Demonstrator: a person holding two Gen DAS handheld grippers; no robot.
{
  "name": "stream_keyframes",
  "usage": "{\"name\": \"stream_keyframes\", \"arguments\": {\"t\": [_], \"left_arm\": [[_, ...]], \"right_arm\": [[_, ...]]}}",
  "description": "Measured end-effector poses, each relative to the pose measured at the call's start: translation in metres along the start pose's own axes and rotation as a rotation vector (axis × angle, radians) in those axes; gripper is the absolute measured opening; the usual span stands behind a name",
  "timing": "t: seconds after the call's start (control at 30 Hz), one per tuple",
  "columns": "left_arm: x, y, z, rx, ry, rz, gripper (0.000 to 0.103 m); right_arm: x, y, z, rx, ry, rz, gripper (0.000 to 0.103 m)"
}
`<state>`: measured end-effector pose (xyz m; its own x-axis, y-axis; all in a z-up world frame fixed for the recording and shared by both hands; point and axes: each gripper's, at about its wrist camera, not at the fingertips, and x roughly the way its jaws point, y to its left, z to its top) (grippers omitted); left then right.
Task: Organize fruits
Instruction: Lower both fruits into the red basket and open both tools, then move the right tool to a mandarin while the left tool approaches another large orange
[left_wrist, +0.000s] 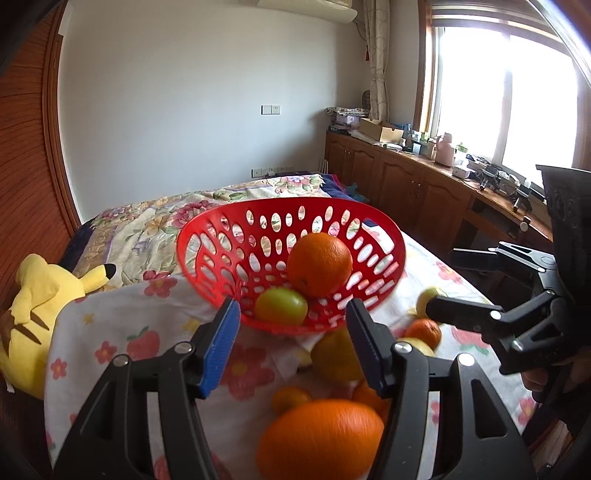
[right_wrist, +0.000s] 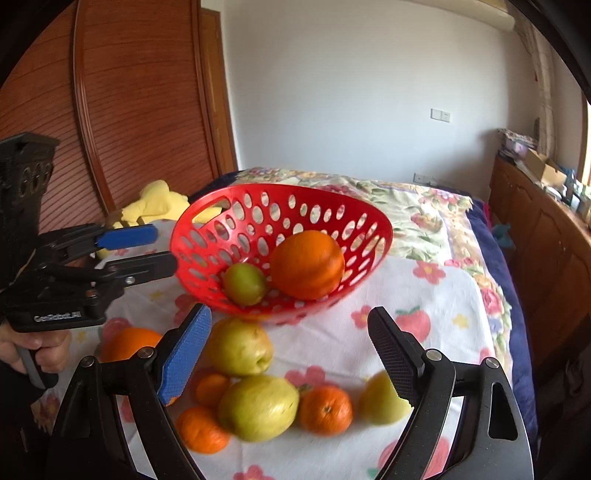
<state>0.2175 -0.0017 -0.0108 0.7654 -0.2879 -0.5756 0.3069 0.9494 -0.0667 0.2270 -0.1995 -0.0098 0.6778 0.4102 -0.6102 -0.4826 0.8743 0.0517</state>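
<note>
1. Red basket (right_wrist: 280, 254) sits tilted on a floral cloth (right_wrist: 436, 295) spread over the bed (right_wrist: 424, 206). Same basket in left wrist view (left_wrist: 291, 266).
2. Inside the basket: one big orange (right_wrist: 307, 264) and one small green fruit (right_wrist: 244, 283), touching each other. Left view shows the same orange (left_wrist: 320, 264) and green fruit (left_wrist: 280, 306).
3. Loose fruit lies on the cloth just in front of the basket: two yellow-green pears (right_wrist: 238, 347) (right_wrist: 258, 408), a third yellowish fruit (right_wrist: 382, 400) to the right, blurred, and several small tangerines, e.g. (right_wrist: 325, 410) and (right_wrist: 203, 430).
4. A larger orange (right_wrist: 129, 343) lies left of the pile, near the left gripper (right_wrist: 144, 251).
5. Right gripper (right_wrist: 290, 354): jaws wide apart, nothing between them, hovering over the loose fruit pile.
6. Left gripper in its own view (left_wrist: 291, 343): jaws wide apart, holding nothing, pointed at the basket's near rim; a blurred big orange (left_wrist: 321, 439) sits close under it.
7. Right gripper seen from the left view (left_wrist: 458, 314), jaws spread, beside the fruit.
8. Yellow plush toy (left_wrist: 40, 306) lies at the left edge of the bed, partly under the cloth.
9. Wooden cabinets (left_wrist: 406, 184) run along the window wall.
</note>
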Motion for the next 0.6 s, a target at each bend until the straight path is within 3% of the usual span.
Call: {"name": "stream_keyframes", "arguments": {"t": [0.13,0.6], "left_arm": [[-0.017,-0.002,-0.017,0.001,-0.004,-0.001,0.061],[-0.044,-0.004,-0.066,-0.020,-0.003,0.003,0.062]], "right_arm": [[-0.008,0.007,-0.016,0.018,-0.020,-0.024,0.089],[-0.015,0.038,-0.068,0.049,-0.003,0.012,0.084]]}}
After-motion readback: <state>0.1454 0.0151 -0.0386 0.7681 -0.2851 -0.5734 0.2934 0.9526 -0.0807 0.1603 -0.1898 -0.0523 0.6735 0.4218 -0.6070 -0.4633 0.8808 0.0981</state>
